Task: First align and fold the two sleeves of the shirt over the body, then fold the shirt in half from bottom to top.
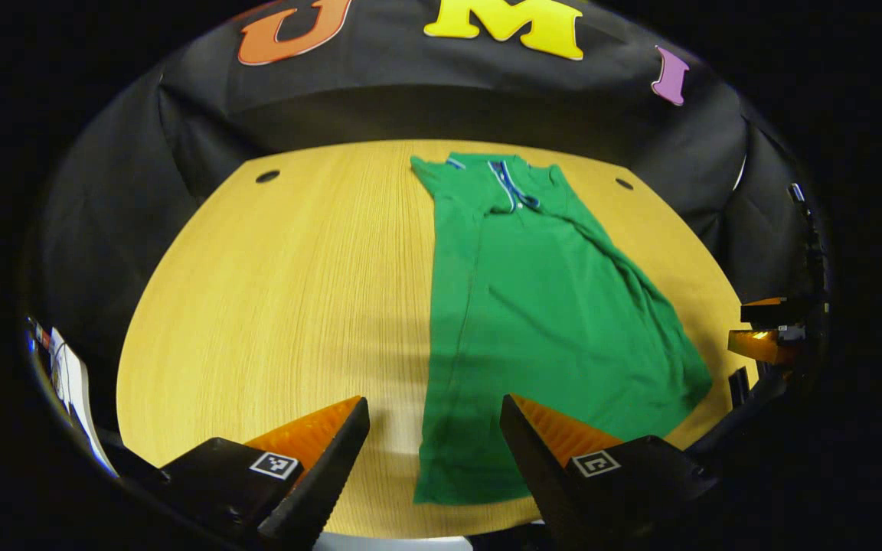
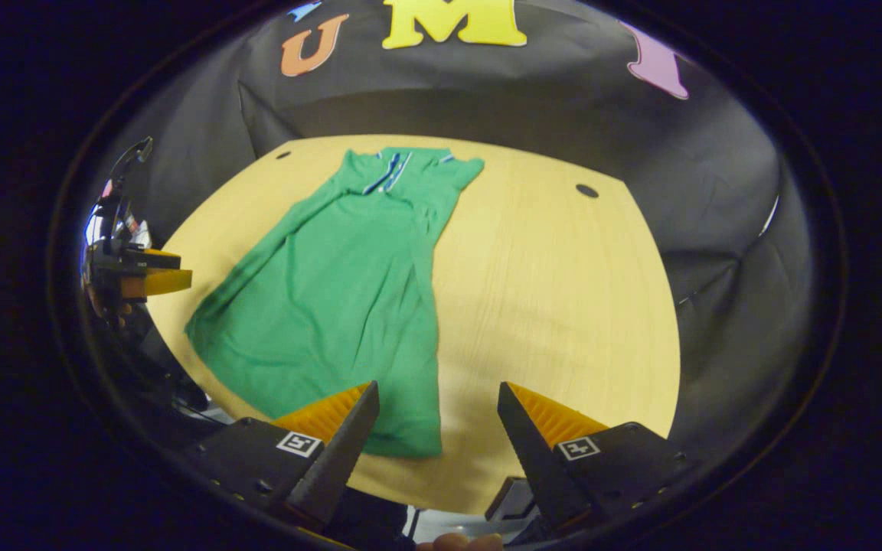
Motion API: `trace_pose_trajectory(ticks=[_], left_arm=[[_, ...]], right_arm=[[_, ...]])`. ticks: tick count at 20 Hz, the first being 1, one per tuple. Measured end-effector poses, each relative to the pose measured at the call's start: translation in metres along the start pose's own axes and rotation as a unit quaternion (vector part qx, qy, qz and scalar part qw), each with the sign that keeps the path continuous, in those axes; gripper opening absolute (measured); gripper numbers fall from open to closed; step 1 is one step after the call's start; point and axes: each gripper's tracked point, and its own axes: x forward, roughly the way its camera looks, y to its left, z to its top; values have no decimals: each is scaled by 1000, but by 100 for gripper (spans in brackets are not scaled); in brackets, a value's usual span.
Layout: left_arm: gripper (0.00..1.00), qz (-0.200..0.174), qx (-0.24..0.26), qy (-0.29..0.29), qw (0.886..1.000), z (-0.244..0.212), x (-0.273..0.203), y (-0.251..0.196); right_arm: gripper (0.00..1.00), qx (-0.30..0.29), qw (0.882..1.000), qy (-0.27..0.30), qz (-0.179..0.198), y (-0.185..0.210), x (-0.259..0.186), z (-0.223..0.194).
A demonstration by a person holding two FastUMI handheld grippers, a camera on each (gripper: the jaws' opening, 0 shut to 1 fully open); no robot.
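A green polo shirt (image 1: 540, 321) lies flat on the wooden table (image 1: 280, 291), collar at the far end, hem near the front edge, both sleeves folded in over the body. My left gripper (image 1: 435, 432) hangs open above the shirt's near left hem corner, nothing between its fingers. In the right gripper view the same shirt (image 2: 334, 298) lies left of centre, and my right gripper (image 2: 438, 417) stands open over its near right hem corner. The right gripper (image 1: 766, 333) shows at the far right of the left gripper view, the left gripper (image 2: 138, 279) at the far left of the right gripper view.
The table (image 2: 563, 306) has two small dark holes (image 1: 267, 176) (image 1: 624, 184) near its far corners. Black cloth walls close in the back and sides. Some white papers (image 1: 73, 383) sit at the left edge beyond the table.
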Motion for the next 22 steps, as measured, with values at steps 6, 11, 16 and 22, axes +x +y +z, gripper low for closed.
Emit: trace_pose_trajectory(ticks=[6,11,16,22], left_arm=[[100,-30,-13,94,995,-59,9,-8],[100,-13,4,121,993,-68,20,-6],[100,6,24,137,990,-71,25,-1],[100,16,29,163,986,-65,21,-1]], right_arm=[[96,3,997,74,3,6,23,-38],[96,1,995,101,5,14,37,-50],[94,9,993,119,9,21,49,-55],[76,13,990,137,10,26,47,-59]])
